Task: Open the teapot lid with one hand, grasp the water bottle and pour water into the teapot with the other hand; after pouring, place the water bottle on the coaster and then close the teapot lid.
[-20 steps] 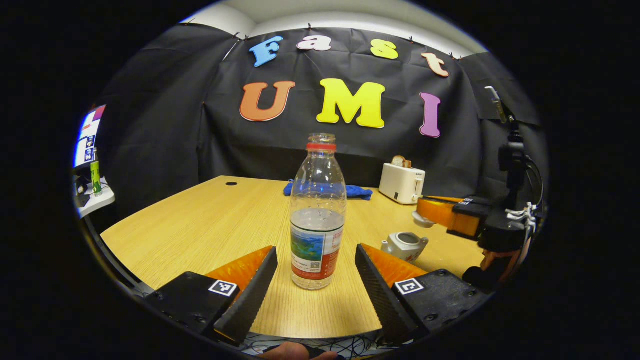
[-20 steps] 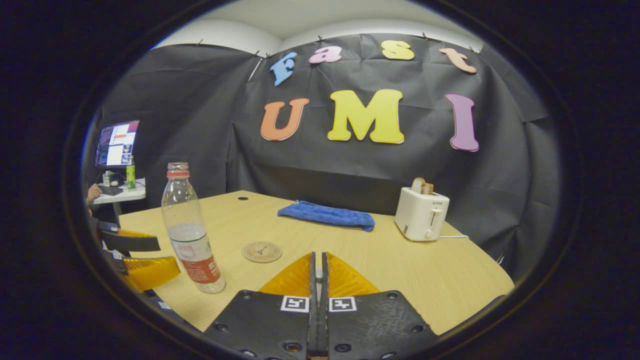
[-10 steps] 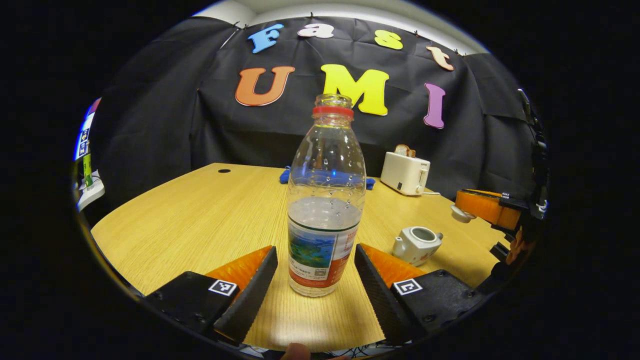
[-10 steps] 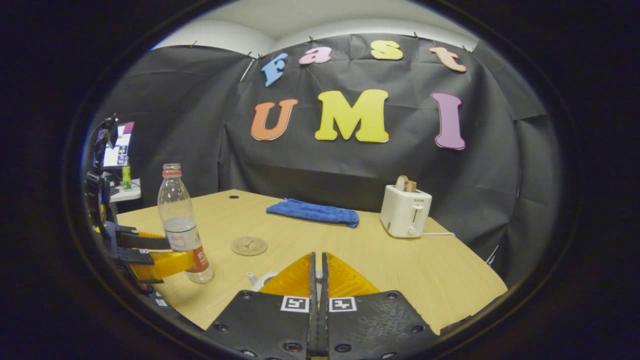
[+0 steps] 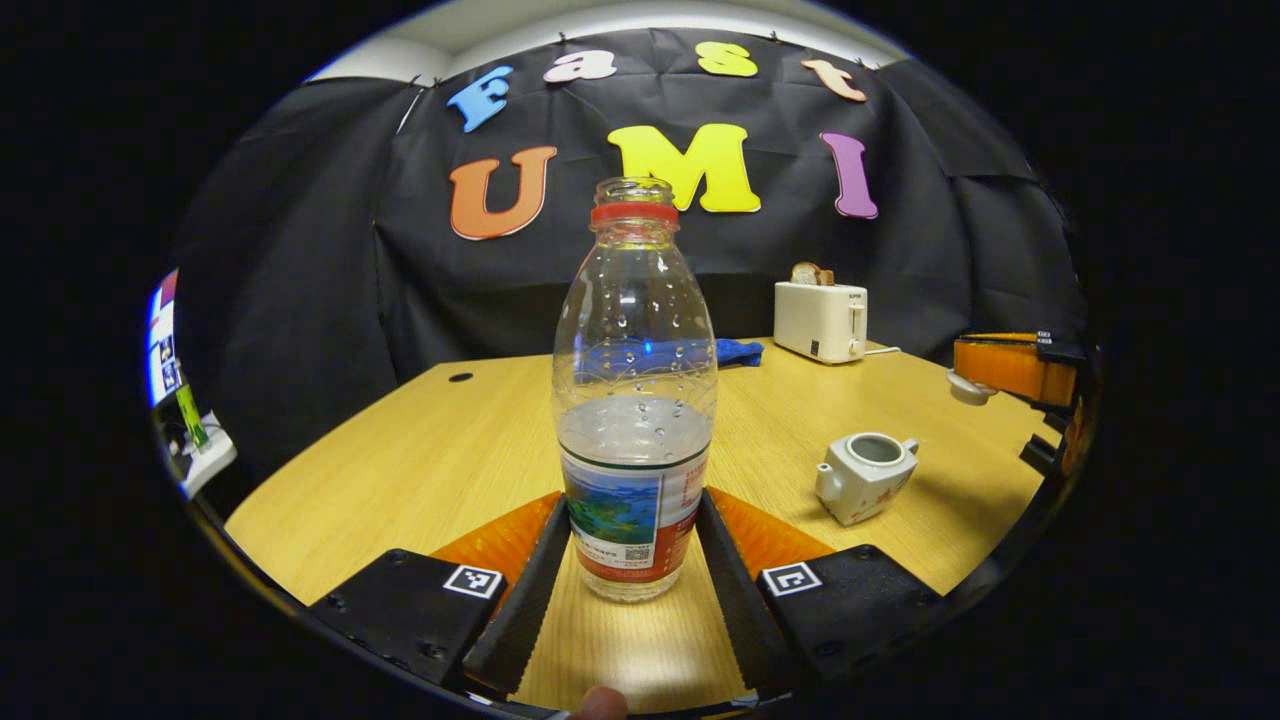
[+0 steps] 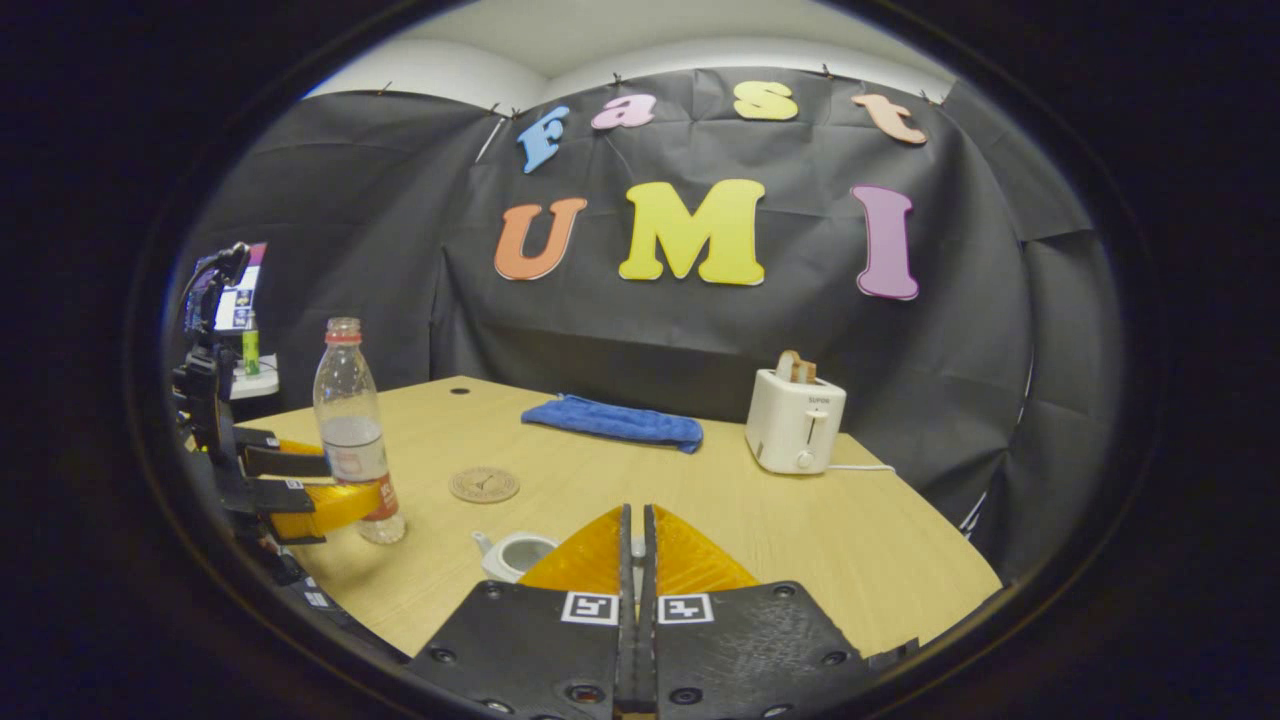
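A clear water bottle (image 5: pixel 632 400) with no cap, about half full, stands on the wooden table (image 5: pixel 420 460). My left gripper (image 5: pixel 632 500) is shut on it, both fingers pressing the labelled lower part; the same grip appears in the right gripper view at the bottle (image 6: pixel 350 420). The white teapot (image 5: pixel 865 478) sits open to the bottle's right, and also just ahead of my right gripper (image 6: pixel 632 520) as teapot (image 6: pixel 515 553). That gripper is shut on the small white teapot lid (image 5: pixel 968 388), held in the air right of the teapot. A round coaster (image 6: pixel 484 485) lies behind the teapot.
A white toaster (image 6: pixel 795 425) with bread stands at the back right, its cord trailing right. A blue cloth (image 6: pixel 612 422) lies at the back middle. A side table with a screen (image 6: pixel 238 300) stands beyond the table's left edge.
My left gripper's fingers have closed in from a wide gap onto the bottle. My right gripper has drawn back and right from the teapot, still holding the lid.
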